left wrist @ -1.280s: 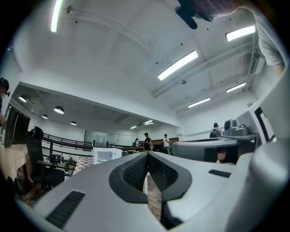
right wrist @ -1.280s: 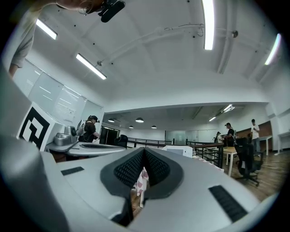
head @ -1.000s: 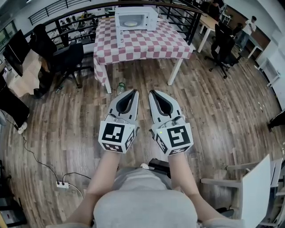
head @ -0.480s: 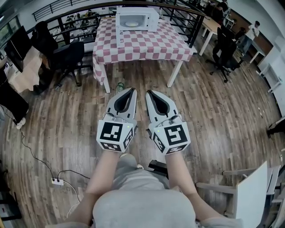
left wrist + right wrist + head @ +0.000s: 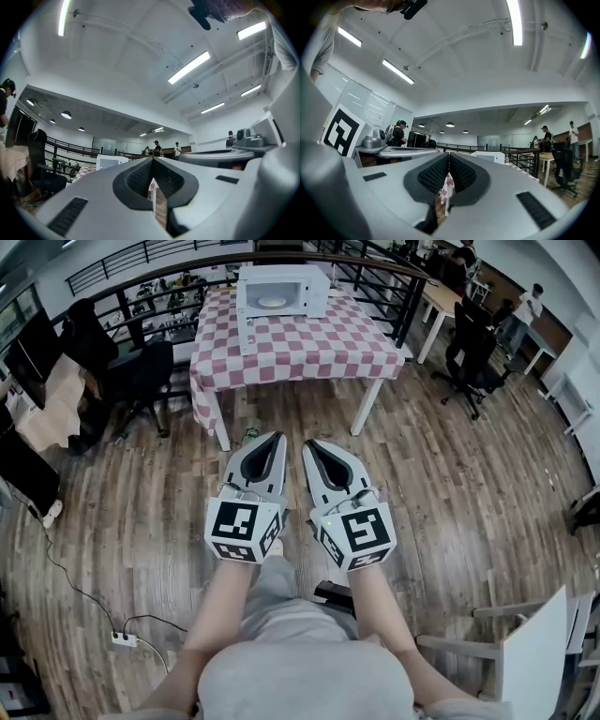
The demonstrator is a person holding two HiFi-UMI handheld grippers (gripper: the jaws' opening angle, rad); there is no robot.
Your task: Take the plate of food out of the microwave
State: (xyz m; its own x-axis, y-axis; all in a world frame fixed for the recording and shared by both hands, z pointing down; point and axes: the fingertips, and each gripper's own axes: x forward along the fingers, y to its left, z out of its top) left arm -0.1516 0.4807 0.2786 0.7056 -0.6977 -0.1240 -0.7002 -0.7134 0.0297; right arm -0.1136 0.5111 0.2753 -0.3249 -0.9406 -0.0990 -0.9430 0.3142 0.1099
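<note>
A white microwave [image 5: 281,291] stands with its door open on a table with a red-and-white checked cloth [image 5: 291,338], far ahead in the head view. A plate of food [image 5: 273,302] shows inside it. My left gripper [image 5: 277,436] and right gripper [image 5: 307,442] are held side by side over the wooden floor, well short of the table, both shut with nothing between the jaws. The microwave [image 5: 110,162] appears small above the jaws in the left gripper view, and the microwave [image 5: 487,156] also shows in the right gripper view.
Black office chairs [image 5: 141,371] and desks stand left of the table, a railing [image 5: 169,273] runs behind it, more chairs [image 5: 473,357] are at right. A power strip [image 5: 122,639] with cables lies on the floor at lower left. A white chair [image 5: 530,643] is at lower right.
Both grippers have moved forward toward the table together, staying shut. The table and microwave sit slightly nearer and further left in the head view.
</note>
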